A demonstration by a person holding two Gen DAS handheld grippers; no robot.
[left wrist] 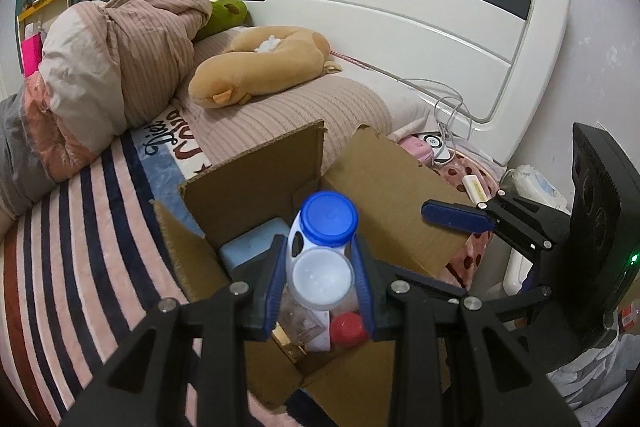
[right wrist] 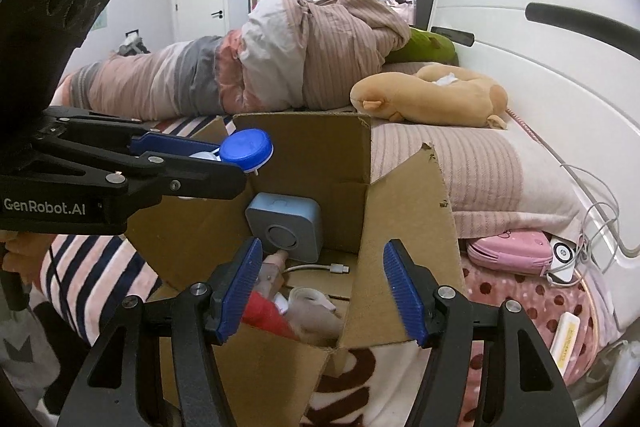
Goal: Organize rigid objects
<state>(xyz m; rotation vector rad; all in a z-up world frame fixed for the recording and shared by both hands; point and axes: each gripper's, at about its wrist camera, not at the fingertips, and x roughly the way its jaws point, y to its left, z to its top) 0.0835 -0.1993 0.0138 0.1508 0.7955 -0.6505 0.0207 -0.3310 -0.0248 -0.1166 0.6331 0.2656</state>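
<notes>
My left gripper is shut on a white bottle with a blue cap and holds it over an open cardboard box on the bed. The bottle and the left gripper also show in the right wrist view, above the box. Inside the box lie a pale blue square device, a red-capped item, a white cable and a roll of tape. My right gripper is open and empty at the box's near right flap.
The box stands on a striped blanket. Behind it are a bundled duvet, a tan plush toy and a white headboard. A pink case, a charger with cables and a small cream box lie to the right.
</notes>
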